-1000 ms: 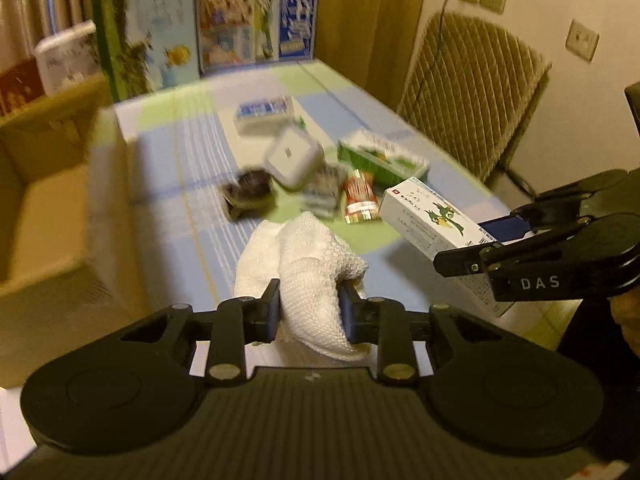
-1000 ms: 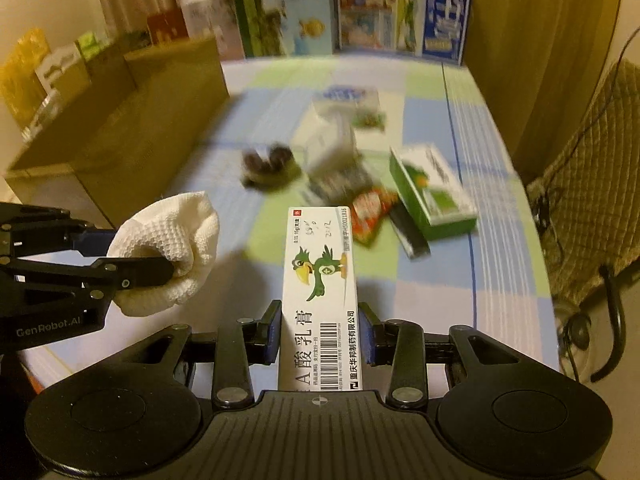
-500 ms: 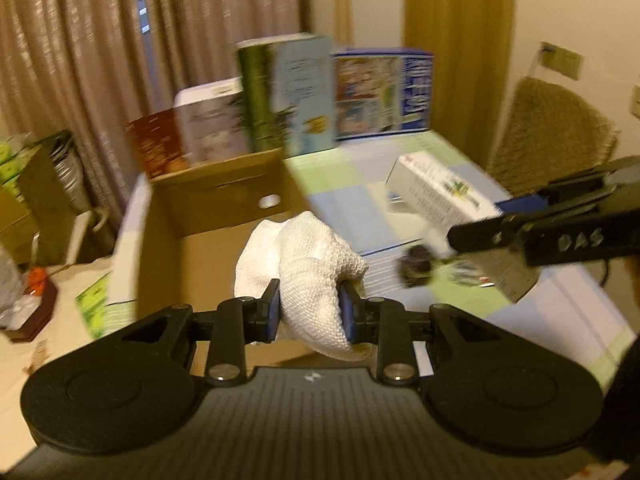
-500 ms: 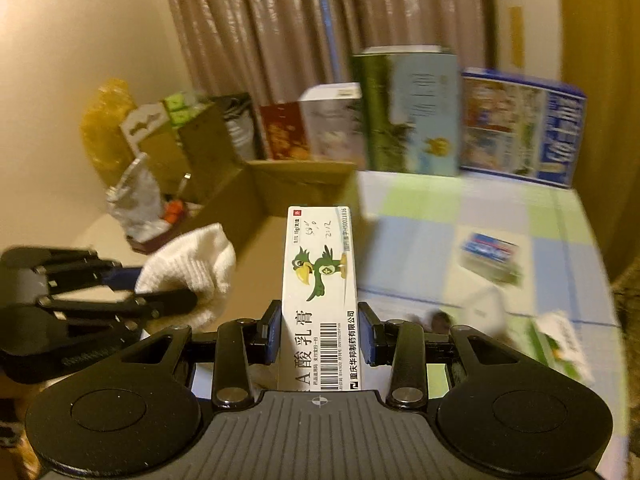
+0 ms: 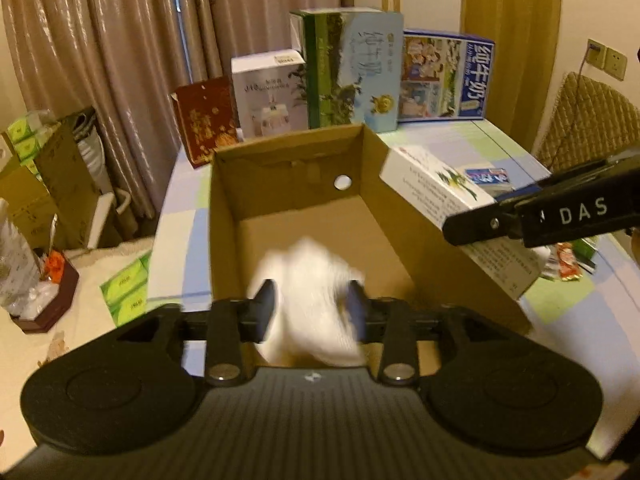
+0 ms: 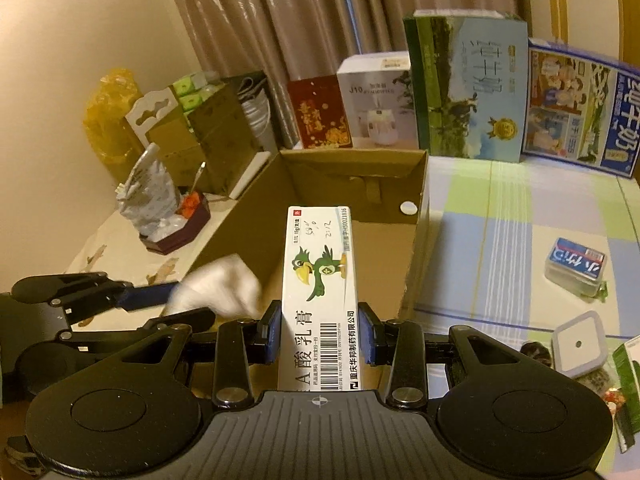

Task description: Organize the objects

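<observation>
Nearest me, my left gripper (image 5: 311,303) has its fingers spread either side of the blurred white cloth (image 5: 310,300) above the open cardboard box (image 5: 296,184); whether they touch it I cannot tell. My right gripper (image 6: 319,331) clamps the ointment carton (image 6: 319,292) over the box's near edge. Beyond stand milk cartons (image 5: 354,70).

Cardboard box (image 5: 294,168) on table (image 5: 500,140), upright cartons (image 5: 352,68) behind it, small packets (image 6: 576,266) to its right

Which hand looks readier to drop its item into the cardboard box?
Left. Its tongs hold the white cloth over the open brown cardboard box; the right tongs hold the white ointment carton nearer the box's right wall.
</observation>
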The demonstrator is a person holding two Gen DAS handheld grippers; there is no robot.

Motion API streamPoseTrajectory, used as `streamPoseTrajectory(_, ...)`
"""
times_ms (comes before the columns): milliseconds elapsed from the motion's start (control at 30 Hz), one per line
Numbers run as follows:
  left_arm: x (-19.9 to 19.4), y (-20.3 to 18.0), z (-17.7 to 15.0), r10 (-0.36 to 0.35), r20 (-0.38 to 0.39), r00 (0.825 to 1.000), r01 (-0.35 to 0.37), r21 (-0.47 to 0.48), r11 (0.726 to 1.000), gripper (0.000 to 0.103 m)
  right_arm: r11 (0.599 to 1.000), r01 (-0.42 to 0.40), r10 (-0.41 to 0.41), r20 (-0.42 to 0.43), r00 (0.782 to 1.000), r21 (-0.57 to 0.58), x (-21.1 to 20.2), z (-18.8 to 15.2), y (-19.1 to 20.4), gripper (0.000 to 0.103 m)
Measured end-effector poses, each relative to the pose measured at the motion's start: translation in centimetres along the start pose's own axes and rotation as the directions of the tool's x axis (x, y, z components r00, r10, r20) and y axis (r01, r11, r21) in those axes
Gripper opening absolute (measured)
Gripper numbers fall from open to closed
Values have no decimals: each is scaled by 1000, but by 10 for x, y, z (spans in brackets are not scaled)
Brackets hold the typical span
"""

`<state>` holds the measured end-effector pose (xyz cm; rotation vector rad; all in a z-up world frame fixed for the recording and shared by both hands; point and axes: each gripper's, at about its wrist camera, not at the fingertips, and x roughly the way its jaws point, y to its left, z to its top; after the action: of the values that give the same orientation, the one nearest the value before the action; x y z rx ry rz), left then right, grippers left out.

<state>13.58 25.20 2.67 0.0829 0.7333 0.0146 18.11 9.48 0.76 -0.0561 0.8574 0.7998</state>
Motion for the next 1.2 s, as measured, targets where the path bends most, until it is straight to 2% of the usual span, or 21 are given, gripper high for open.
streamPoseTrajectory(267, -9, 19, -6, 18, 38, 999, -16, -60, 998, 49, 999, -29, 29, -9, 1000, 27, 24, 2, -3, 37)
streamPoseTrajectory(300, -12, 21, -8, 22, 40, 999, -19, -72, 997, 52, 999, -39, 39, -5, 999, 28, 26, 1, -3, 40)
streamPoseTrajectory(367, -18, 25, -11, 28, 47, 998, -24, -95, 995, 54, 998, -42, 42, 10, 999, 43, 25, -1, -4, 62)
streamPoseTrajectory(433, -25, 27, -15, 37, 51, 998, -31, -118, 992, 58, 998, -43, 41, 25, 999, 44, 18, -3, -4, 64)
streamPoseTrajectory(667, -52, 9, -26, 30, 47, 998, -22, -159, 987, 63, 997, -26, 20, 77, 997, 79, -30, -23, -11, 74)
streamPoseTrajectory(800, -73, -11, -33, 22, 62, 998, -10, -179, 984, 72, 994, -13, 1, 108, 994, 110, -66, -44, -18, 81)
streamPoseTrajectory(967, -98, -39, -41, 3, 75, 997, 12, -198, 980, 81, 995, 51, -62, 136, 989, 81, -109, -71, -24, 88)
streamPoseTrajectory(1200, -117, -83, -46, -20, 78, 997, 35, -190, 981, 93, 985, 139, -154, 148, 977, 106, -159, -106, -46, 94)
